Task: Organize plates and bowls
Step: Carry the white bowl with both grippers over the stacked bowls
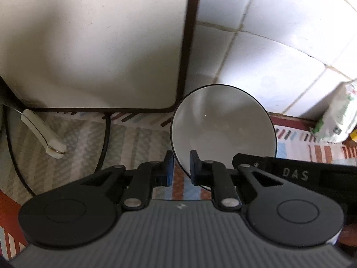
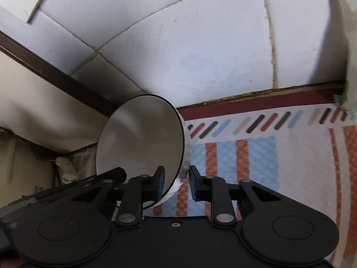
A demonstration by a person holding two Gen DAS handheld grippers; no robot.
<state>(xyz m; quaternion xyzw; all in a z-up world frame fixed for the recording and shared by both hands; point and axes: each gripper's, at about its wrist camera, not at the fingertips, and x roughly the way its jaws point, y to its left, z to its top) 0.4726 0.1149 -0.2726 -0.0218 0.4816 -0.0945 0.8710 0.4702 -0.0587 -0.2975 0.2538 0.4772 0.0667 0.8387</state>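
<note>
Left wrist view: glass lid [image 1: 55,138] with a white handle at lower left, lying flat on a striped woven cloth [image 1: 138,134]. A cream panel with a dark rim [image 1: 100,44] fills the upper left; glossy white wall tiles [image 1: 279,44] the upper right. A white bowl [image 1: 223,129], smooth with a thin black rim, sits tilted at centre. The left gripper [image 1: 181,167] angles downward, blue pads pinching the bowl's near rim.

Right wrist view: the bowl [image 2: 140,147] lies lower left, its outer wall ribbed. The right gripper [image 2: 176,181] straddles the opposite rim, one pad inside, one outside; whether both press it I cannot tell.
</note>
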